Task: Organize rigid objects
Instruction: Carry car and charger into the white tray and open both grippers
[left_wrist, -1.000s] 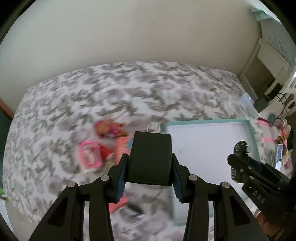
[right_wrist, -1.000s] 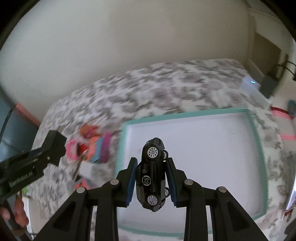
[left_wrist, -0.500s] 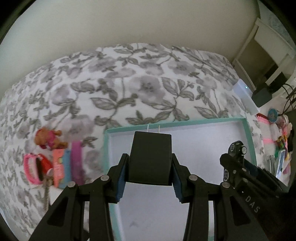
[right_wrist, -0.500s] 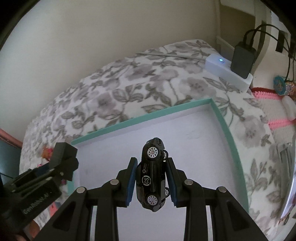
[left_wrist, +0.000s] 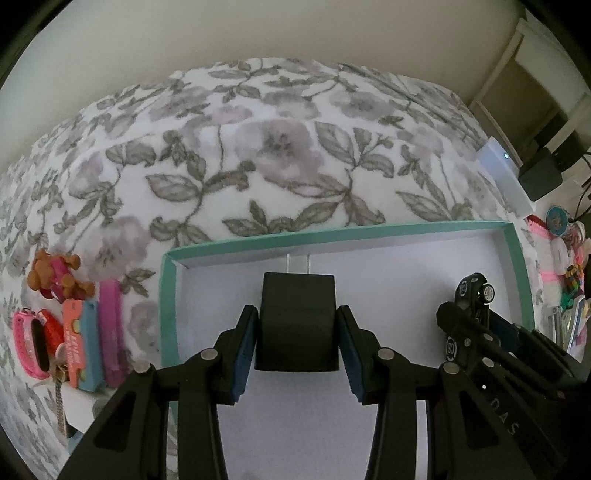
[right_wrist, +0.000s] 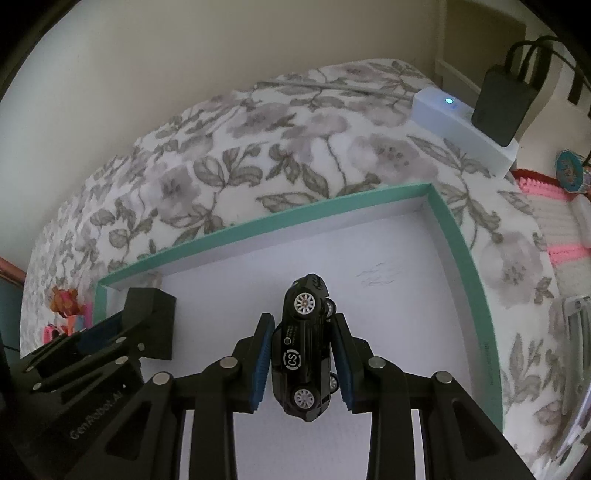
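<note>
Leftmost, beside the teal-rimmed tray (left_wrist: 168, 295) and lying on the flowered bedspread (left_wrist: 258, 155), a cluster of small things is sitting: a pink watch (left_wrist: 27, 339), a brown and pink toy figure (left_wrist: 55, 277), an orange and blue card pack (left_wrist: 79, 341) and a purple bar (left_wrist: 110, 332) nearest the tray's left wall. Over the tray's white floor, toward its left wall, the left tongs (left_wrist: 297, 345) are pointing steeply down and gripping a black plug adapter (left_wrist: 297, 326); the blue pads are pressing on its two sides, partly open only as wide as the block, and its two metal prongs are sticking out beyond the tips toward the tray's far wall. In the right wrist view the same adapter (right_wrist: 155, 325) is showing near the tray's far left corner. Further right, over the middle of the tray, the right tongs (right_wrist: 303, 363) are clamping a black toy car (right_wrist: 304, 347) turned on its side, wheels facing the camera, nose pointing toward the far wall; the pads are closing narrowly on its roof and underside. Whether either object is touching the tray floor I cannot tell. Right of the tray, off the bedspread's far corner, a white box with a blue light (right_wrist: 461, 125) is carrying a black charger (right_wrist: 504, 107).
</note>
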